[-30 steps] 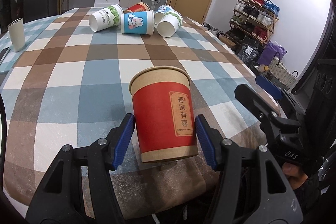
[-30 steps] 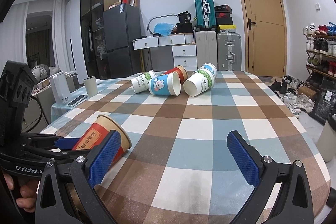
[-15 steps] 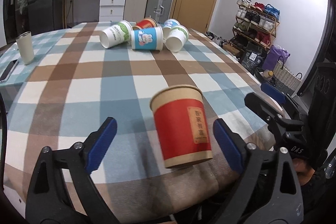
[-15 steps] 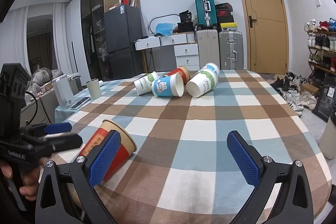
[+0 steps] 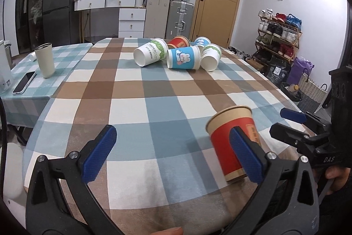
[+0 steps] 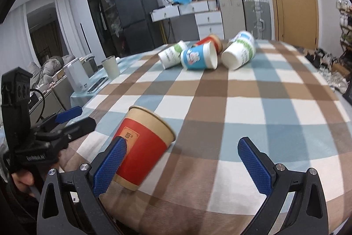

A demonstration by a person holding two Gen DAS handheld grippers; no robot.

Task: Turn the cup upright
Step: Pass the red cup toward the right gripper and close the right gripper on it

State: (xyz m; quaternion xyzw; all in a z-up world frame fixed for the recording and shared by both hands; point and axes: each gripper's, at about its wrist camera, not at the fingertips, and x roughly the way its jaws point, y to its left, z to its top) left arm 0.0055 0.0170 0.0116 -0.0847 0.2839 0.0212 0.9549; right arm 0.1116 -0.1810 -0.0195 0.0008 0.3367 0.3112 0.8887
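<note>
Having let go of the red paper cup (image 5: 233, 142), the left gripper (image 5: 173, 155) hung spread wide; the cup stood seemingly upright at lower right, and the right gripper (image 6: 182, 166) gaped, empty.

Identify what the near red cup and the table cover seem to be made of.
Red cup: likely paper, matte kraft-brown rolled rim and base band with a printed red sleeve. Table cover: apparently woven cloth, matte checks, draping softly over the edge.
</note>
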